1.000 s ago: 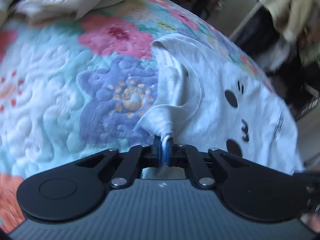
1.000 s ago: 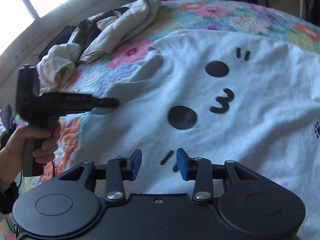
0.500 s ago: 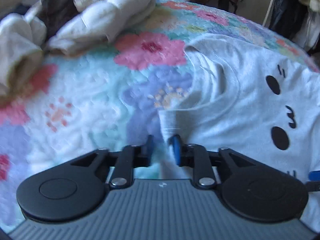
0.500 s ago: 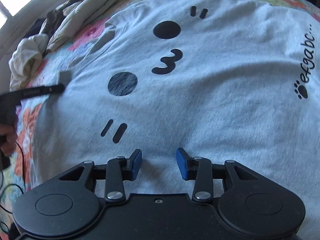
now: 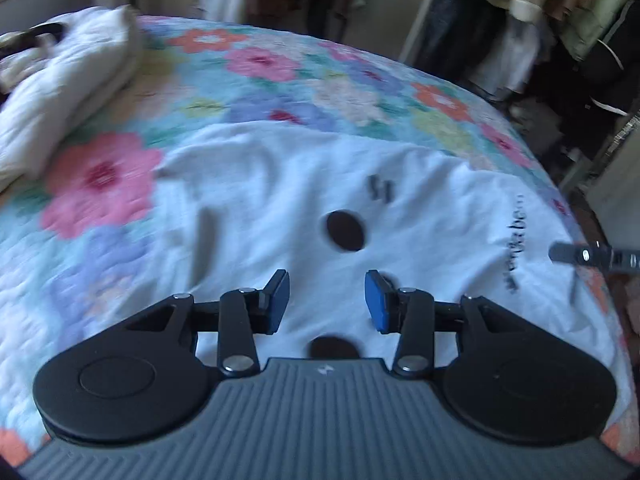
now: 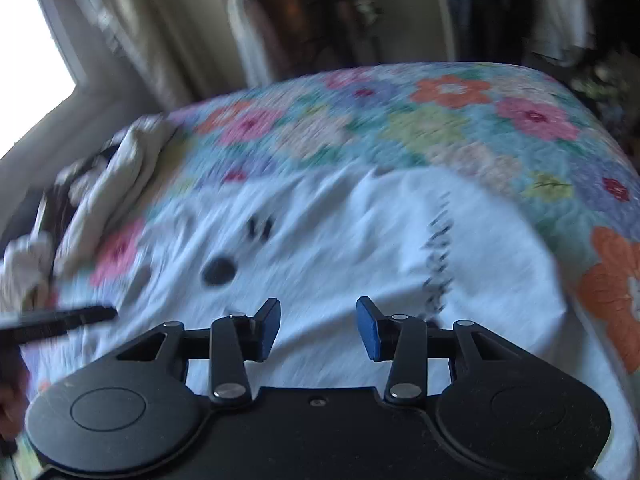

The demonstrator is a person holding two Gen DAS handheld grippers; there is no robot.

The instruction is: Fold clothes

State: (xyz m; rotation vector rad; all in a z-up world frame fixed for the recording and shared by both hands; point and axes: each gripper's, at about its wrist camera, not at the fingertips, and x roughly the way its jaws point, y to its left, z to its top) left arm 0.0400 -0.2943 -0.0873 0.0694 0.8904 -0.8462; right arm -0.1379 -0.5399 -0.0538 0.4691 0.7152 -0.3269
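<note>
A pale blue-white T-shirt (image 5: 280, 184) with a black printed face lies spread flat on the floral quilt (image 5: 280, 60). It also shows in the right wrist view (image 6: 340, 232), blurred. My left gripper (image 5: 326, 300) is open and empty, just above the shirt's printed face. My right gripper (image 6: 318, 326) is open and empty, above the shirt's lower part. The right gripper's tip (image 5: 568, 254) pokes in at the right edge of the left wrist view. The left gripper (image 6: 60, 320) shows at the left edge of the right wrist view.
A heap of cream and dark clothes (image 5: 60, 80) lies on the quilt at the far left, also in the right wrist view (image 6: 100, 192). Hanging clothes (image 5: 560, 20) fill the room behind the bed. A bright window (image 6: 28, 40) is at the left.
My left gripper has let go of the shirt's sleeve edge, opened wide and swung over the shirt's middle. My right gripper stays open and has tilted up toward the far side of the bed.
</note>
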